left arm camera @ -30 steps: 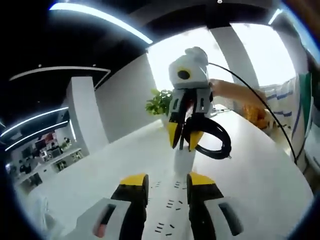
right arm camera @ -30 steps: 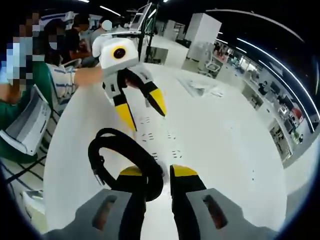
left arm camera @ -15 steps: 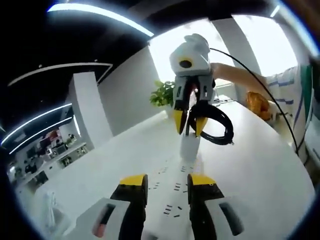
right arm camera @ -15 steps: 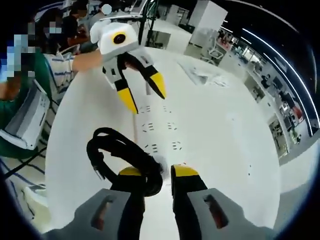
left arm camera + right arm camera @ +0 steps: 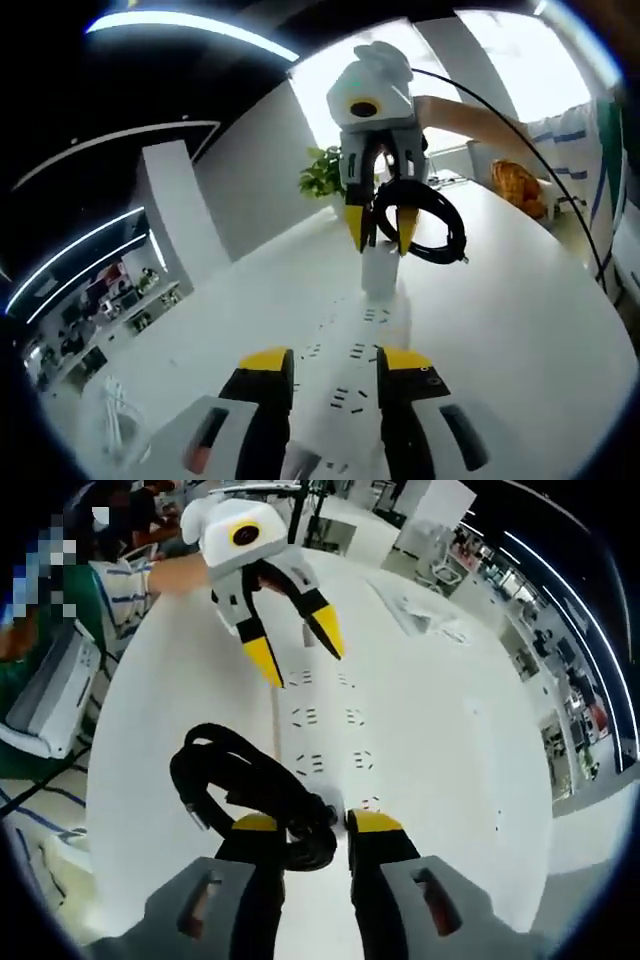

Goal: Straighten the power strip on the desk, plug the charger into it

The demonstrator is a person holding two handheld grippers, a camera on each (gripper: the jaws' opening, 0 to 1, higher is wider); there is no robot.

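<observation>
The white power strip (image 5: pixel 362 352) lies on the white desk (image 5: pixel 520 330) and runs from between my left gripper's (image 5: pixel 335 362) open jaws to under my right gripper (image 5: pixel 380 228). The strip's black coiled cord (image 5: pixel 432 222) hangs at the right gripper's jaws, off the desk. In the right gripper view the cord (image 5: pixel 250 785) bunches at and left of my right gripper (image 5: pixel 315 823), which is shut on it. Ahead of it lies the strip (image 5: pixel 330 742), its socket slots showing. Above its far end my left gripper (image 5: pixel 297 652) hangs open.
A person's arm in a striped sleeve (image 5: pixel 565 85) reaches over the desk's far side, with an orange object (image 5: pixel 518 185) and a plant (image 5: pixel 322 182) nearby. A thin black wire (image 5: pixel 560 190) arcs off the right gripper. Papers (image 5: pixel 415 620) lie farther off, and white cords (image 5: pixel 110 415) sit at the desk's edge.
My right gripper has risen with the black cord coil, lifting it off the desk. The left gripper has stayed open over the strip's end, and both cameras shifted a little.
</observation>
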